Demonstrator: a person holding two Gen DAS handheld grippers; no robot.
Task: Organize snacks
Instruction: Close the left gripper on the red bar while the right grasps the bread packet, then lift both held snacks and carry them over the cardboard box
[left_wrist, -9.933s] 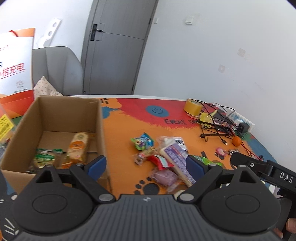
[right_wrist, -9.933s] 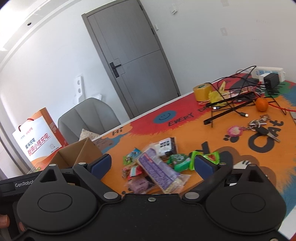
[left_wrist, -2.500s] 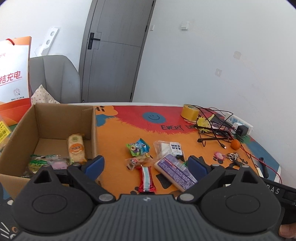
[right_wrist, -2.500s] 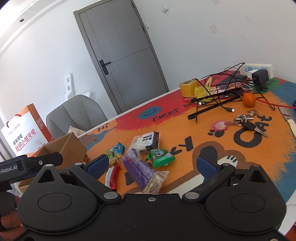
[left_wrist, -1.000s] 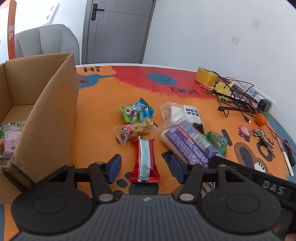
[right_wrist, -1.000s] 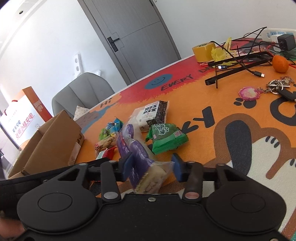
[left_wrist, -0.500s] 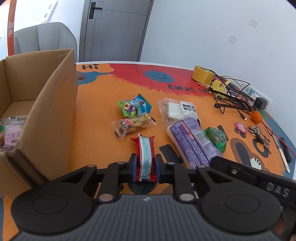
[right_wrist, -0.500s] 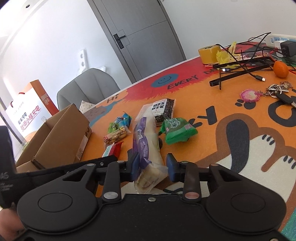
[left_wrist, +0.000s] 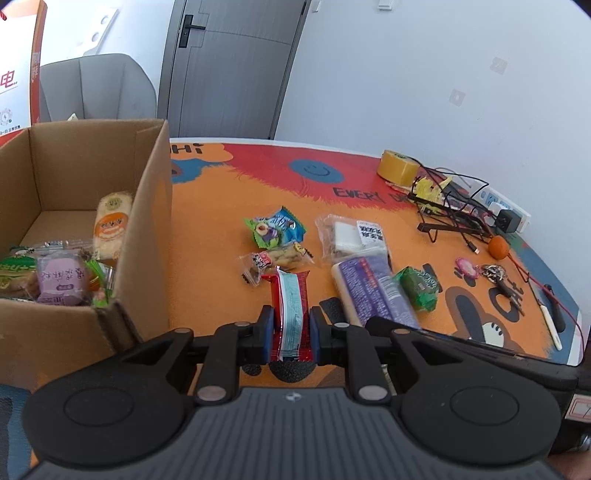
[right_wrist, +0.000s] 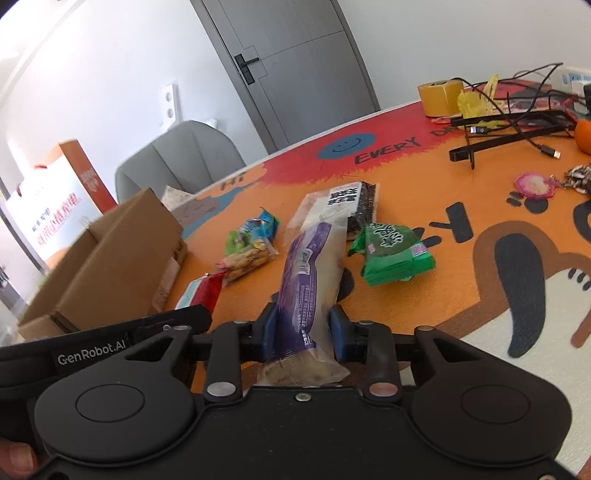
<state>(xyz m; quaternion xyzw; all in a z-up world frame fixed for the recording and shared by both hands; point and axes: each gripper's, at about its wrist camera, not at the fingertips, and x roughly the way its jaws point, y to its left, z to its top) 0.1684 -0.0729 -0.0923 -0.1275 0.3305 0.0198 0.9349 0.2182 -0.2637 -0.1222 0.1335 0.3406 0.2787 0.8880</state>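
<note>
Left wrist view: left gripper (left_wrist: 291, 330), jaws pinching a glossy red-and-blue foil bar (left_wrist: 290, 310), long axis toward 12 o'clock. Corrugated cardboard box (left_wrist: 147, 236) at 9 o'clock. Tabletop (left_wrist: 221, 229) mat reads "EVERY". Right gripper (right_wrist: 303, 332), jaws just closed, clamps a crinkly purple-labelled clear packet (right_wrist: 308, 280), long axis toward 12; neighbouring housing reads "GenRobot.AI".

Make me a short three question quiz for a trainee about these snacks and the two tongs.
1. True or false: the left tongs are shut on the red snack bar.
2. What do the right tongs hold?
A. green packet
B. purple packet
C. tape roll
3. Fill in: sorted snacks lie in the cardboard ____.

Key: 1 true; 2 B; 3 box.
</note>
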